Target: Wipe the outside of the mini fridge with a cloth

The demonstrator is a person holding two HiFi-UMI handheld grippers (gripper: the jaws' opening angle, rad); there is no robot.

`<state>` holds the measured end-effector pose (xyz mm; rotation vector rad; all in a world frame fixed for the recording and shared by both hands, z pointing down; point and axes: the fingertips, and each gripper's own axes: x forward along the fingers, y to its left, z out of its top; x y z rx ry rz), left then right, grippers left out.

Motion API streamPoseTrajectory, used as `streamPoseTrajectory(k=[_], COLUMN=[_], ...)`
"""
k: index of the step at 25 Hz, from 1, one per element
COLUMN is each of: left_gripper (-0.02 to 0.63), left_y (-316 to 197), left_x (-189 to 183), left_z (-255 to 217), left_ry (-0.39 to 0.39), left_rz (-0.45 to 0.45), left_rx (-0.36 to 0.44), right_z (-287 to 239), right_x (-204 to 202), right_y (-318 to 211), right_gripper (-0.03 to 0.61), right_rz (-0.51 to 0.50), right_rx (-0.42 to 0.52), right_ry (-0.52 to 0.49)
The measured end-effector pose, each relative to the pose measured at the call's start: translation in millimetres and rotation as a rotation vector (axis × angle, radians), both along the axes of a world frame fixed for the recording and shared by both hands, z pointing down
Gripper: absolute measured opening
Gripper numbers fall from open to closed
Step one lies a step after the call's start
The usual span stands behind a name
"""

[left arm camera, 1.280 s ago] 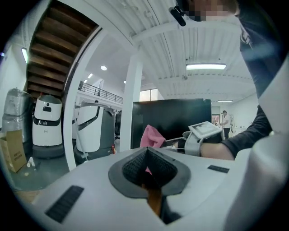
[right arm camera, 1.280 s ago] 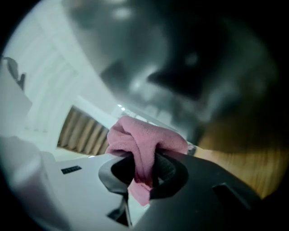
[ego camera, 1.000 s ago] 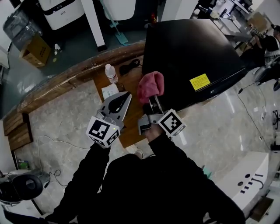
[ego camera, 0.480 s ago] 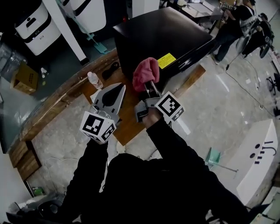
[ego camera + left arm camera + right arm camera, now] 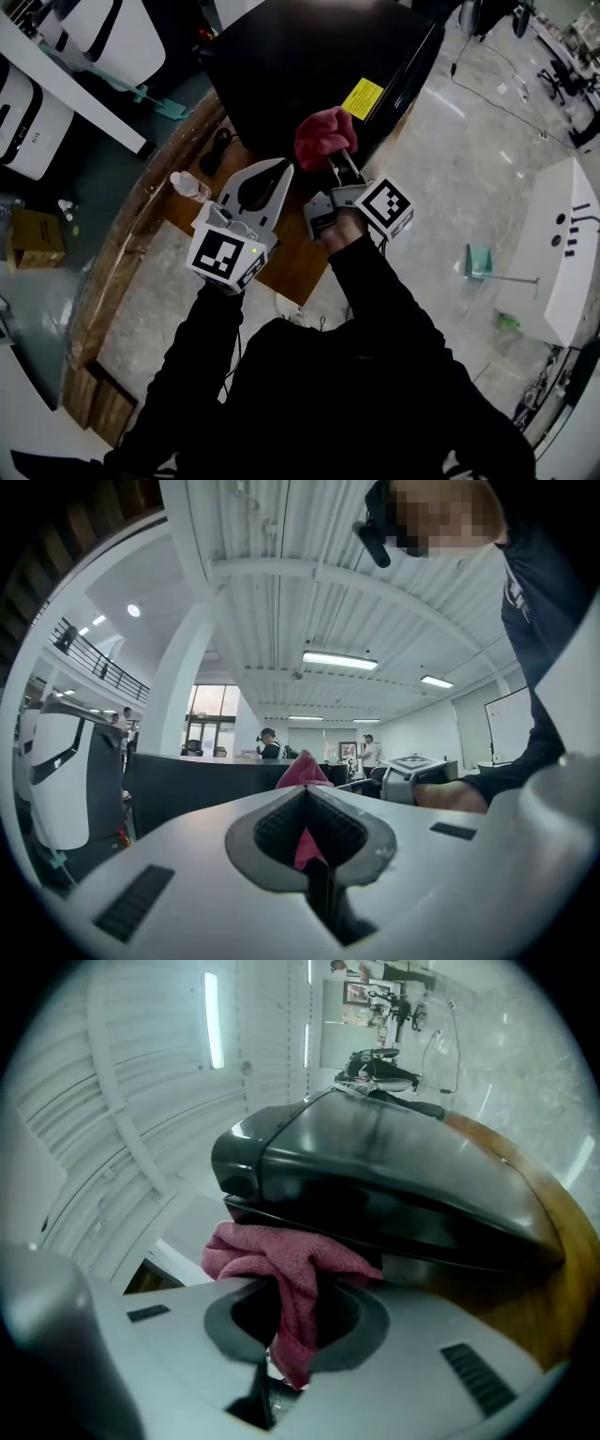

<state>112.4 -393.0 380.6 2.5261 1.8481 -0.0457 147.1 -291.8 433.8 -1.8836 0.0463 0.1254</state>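
My right gripper [image 5: 336, 167] has its jaws clamped on the pink cloth [image 5: 323, 137]. In the right gripper view a strip of the cloth [image 5: 281, 1260] runs down between the jaws and the bunched rest spills out above them. That bunch lies right against the lower front edge of the black mini fridge [image 5: 394, 1185], but I cannot tell whether it presses on it.

My left gripper [image 5: 270, 178] is just left of the right one, a little apart from it. Its jaws are drawn together to a point with nothing held between them. The pink in its recess in the left gripper view is only the cloth showing beyond it.

In the head view the mini fridge [image 5: 309, 66] fills the upper centre, with a yellow label [image 5: 363, 98] on it just right of the cloth. It stands on a wooden platform [image 5: 291, 267], whose edge runs from under my grippers toward the lower left. A water bottle [image 5: 190, 187] lies on the wood left of the left gripper. Pale open floor [image 5: 450, 178] spreads to the right of the fridge
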Motion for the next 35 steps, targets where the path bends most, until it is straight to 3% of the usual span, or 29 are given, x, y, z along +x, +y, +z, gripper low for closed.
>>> streamPoseTrajectory(k=[7,17,22,27,32,35], left_gripper=[0.006,0.006,0.006,0.006,0.006,0.006], left_y=[16,37,36,29,26,20], left_x=[3,23,14,-5,-18,-23], left_z=[47,167,211,227,224,217], left_ry=[-0.039,-0.149,-0.204,-0.239,-0.271,-0.284], left_rz=[0.091,0.114,0.135,0.154,0.145,0.121], left_rx=[0.063,0.256,0.343,0.366,0.353,0.337], right_z=[70,203,277,343,362,345], right_x=[-4,2,-2,-11,-10,-16], right_y=[6,15,18,21,20,10], right_gripper=[0.057,0.058,0.061,0.064,0.063,0.063], right_rz=[0.069,0.089,0.092,0.069,-0.002,-0.101], right_rx=[0.022,0.059,0.073,0.118,0.120,0.025], right_ry=[-0.120,-0.360,-0.497,-0.615,-0.641,-0.647])
